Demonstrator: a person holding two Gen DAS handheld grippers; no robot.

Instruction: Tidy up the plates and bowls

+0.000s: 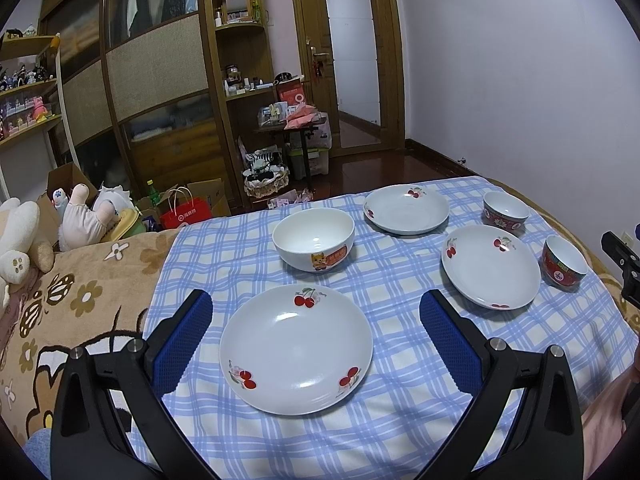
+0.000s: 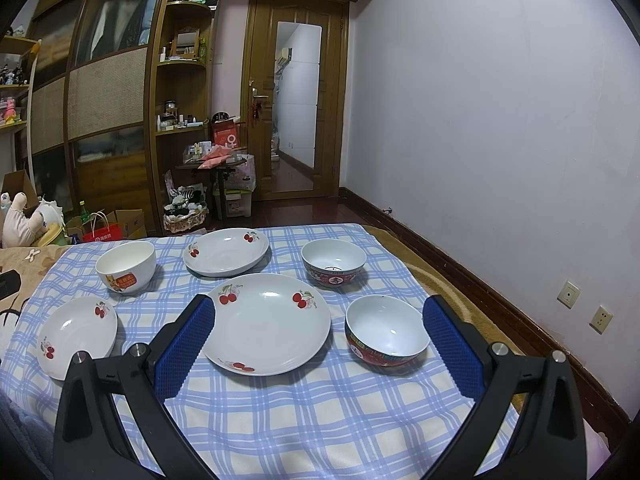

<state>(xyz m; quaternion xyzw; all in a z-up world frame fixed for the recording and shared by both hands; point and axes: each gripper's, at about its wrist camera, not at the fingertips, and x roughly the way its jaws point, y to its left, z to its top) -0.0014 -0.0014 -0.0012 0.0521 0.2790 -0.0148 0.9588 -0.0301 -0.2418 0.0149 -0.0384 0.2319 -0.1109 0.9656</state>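
Three white cherry-print plates and three bowls lie spread on a blue checked cloth (image 1: pixel 248 248). In the left wrist view, my left gripper (image 1: pixel 316 308) is open and empty, with the near plate (image 1: pixel 296 350) between its fingers. Behind it stand a white cartoon bowl (image 1: pixel 314 240), a far plate (image 1: pixel 406 209), a right plate (image 1: pixel 490 266) and two red patterned bowls (image 1: pixel 505 208) (image 1: pixel 565 263). In the right wrist view, my right gripper (image 2: pixel 319 312) is open and empty above the middle plate (image 2: pixel 267 322) and a red bowl (image 2: pixel 386 332). The other red bowl (image 2: pixel 334 262) stands behind.
The cloth covers a bed with a brown flowered blanket (image 1: pixel 80 300). Plush toys (image 1: pixel 24 232) lie at the left. A wardrobe (image 1: pixel 152 80), shelves and a door (image 1: pixel 348 60) stand behind. A white wall (image 2: pixel 500 120) runs along the right side.
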